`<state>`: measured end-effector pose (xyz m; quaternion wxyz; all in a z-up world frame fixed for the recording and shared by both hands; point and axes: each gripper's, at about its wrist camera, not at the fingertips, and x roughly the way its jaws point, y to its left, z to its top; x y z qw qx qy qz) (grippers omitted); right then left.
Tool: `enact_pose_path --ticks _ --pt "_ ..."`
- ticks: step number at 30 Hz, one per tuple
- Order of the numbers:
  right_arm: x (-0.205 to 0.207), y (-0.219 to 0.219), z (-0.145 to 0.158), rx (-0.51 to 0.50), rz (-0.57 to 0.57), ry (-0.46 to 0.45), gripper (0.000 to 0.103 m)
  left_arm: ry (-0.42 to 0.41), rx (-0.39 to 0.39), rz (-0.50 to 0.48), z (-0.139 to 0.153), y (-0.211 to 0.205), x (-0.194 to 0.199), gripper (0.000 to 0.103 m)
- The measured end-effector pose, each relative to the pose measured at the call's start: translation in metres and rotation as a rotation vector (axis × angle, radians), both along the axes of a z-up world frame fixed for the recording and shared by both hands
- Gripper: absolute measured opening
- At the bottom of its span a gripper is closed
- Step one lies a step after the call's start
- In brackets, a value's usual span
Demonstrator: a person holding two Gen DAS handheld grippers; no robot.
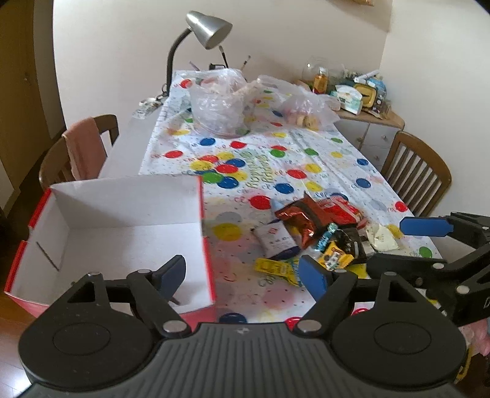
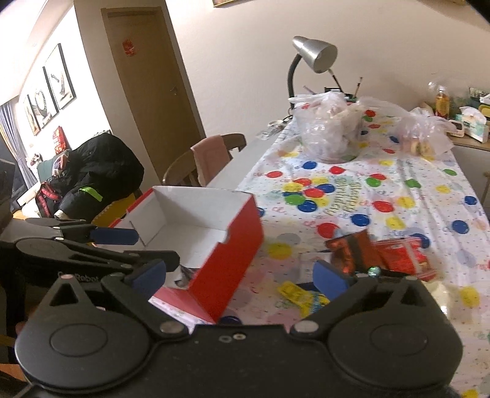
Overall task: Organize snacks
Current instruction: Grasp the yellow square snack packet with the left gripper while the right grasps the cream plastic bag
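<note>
We see the counter (image 1: pixel 324 159) under a balloon-print cloth, long enough that the working end near us stays apart from the far clutter. At that far end sit two clear plastic bags (image 1: pixel 219 104), bulging with pale items we cannot identify, beside a desk lamp (image 1: pixel 208 27); we judge they are parked there out of the way and are not part of the sorting.

The red box (image 1: pixel 122 232) with its white interior stands at the near left edge of the counter, open side up, and we take it as the destination: it sits just beside the snack pile so each packet has a short trip. We see no snack on the part of its floor that shows in either view, though its near corner is hidden behind the tools.

The snacks (image 1: pixel 309 226) lie loose on the cloth to the right of the box: red and copper foil bags, a white-and-blue packet, yellow wrappers and some small dark sweets, overlapping in one heap. None looks sorted yet.

Our left tool (image 1: pixel 242 272) hangs over the box's right wall, spread wide and carrying nothing. Our right tool (image 2: pixel 242 275) hovers near the heap, likewise spread wide and carrying nothing, which we read as readiness for a first pick
</note>
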<state>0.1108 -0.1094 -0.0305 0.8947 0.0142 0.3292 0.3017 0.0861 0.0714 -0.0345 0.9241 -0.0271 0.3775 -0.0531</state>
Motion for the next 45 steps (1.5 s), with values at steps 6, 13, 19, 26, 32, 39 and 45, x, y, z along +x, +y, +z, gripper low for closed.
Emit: enact_pose_path --ticks 6,13,19,26,32,39,45 --pt "0.006 -0.038 -0.007 -0.017 -0.033 0.010 0.103 0.039 0.009 -0.019 -0.015 -0.029 0.012 0.081" --pt "0.019 -0.081 -0.027 -0.061 -0.081 0.040 0.103 0.068 0.016 -0.103 -0.034 -0.071 0.029 0.081" --pt "0.038 -0.117 -0.046 -0.105 -0.124 0.071 0.103 0.130 -0.009 -0.115 -0.054 -0.103 0.057 0.081" --pt "0.070 -0.148 -0.074 -0.167 -0.152 0.097 0.100 0.225 -0.063 -0.059 -0.075 -0.120 0.090 0.081" --pt "0.101 -0.164 -0.099 -0.209 -0.160 0.133 0.097 0.336 -0.176 0.013 -0.093 -0.120 0.118 0.081" --pt "0.125 -0.175 -0.116 -0.214 -0.124 0.182 0.090 0.467 -0.358 0.139 -0.117 -0.107 0.143 0.080" --pt "0.138 -0.179 -0.124 -0.205 -0.108 0.210 0.087 0.504 -0.382 0.177 -0.127 -0.111 0.153 0.069"
